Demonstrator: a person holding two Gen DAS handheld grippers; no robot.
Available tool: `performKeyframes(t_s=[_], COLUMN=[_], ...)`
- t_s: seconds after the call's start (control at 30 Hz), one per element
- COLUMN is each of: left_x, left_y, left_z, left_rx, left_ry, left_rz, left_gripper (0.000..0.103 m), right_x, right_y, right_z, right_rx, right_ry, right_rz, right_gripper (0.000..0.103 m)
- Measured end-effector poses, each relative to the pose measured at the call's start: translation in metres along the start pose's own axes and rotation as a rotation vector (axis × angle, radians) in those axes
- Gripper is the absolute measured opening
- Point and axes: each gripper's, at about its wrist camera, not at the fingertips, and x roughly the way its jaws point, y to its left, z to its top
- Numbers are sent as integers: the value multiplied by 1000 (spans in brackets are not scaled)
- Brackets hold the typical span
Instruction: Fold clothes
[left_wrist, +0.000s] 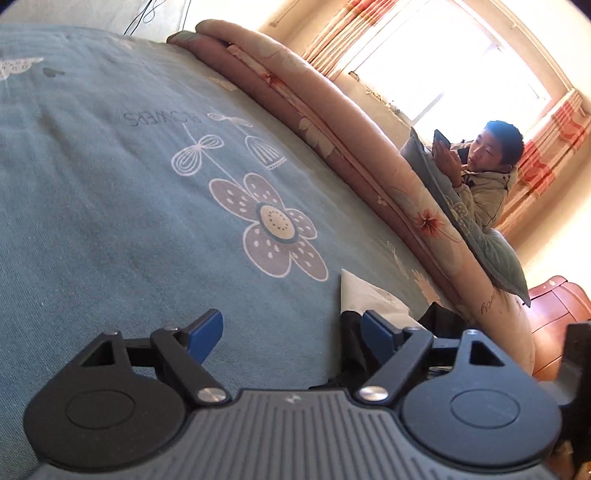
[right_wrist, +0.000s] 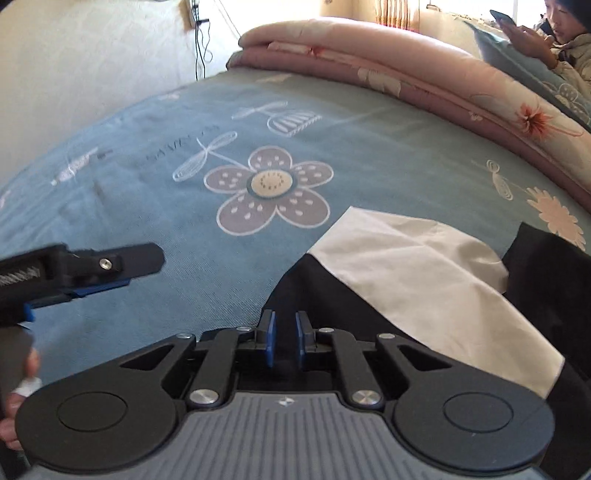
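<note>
A black garment with a white lining panel lies crumpled on the blue flowered bedsheet. My right gripper sits at the garment's near edge, jaws almost together with black cloth pinched between the blue pads. My left gripper hovers wide open over bare sheet, nothing between its fingers; the garment's white corner and black cloth lie just by its right finger. In the right wrist view the left gripper shows side-on at the left, apart from the garment.
A rolled pink floral quilt runs along the bed's far side. Behind it a person sits with a phone, against a blue pillow. Wooden furniture stands at the right. Cables hang on the wall.
</note>
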Motion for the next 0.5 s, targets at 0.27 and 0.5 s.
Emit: performKeyframes(t_s=[0.27,0.5], left_x=[3,3], left_y=[0,-3], left_z=[-3,-4], left_rx=[25,51], left_ry=[4,1], left_rz=[21,26], left_gripper=[82,83], right_x=[47,-12], right_y=[-43,-18], right_z=[15,-12], right_rx=[208,173], right_ry=[-71,-72], right_rz=[-21,80], right_gripper=[5,21])
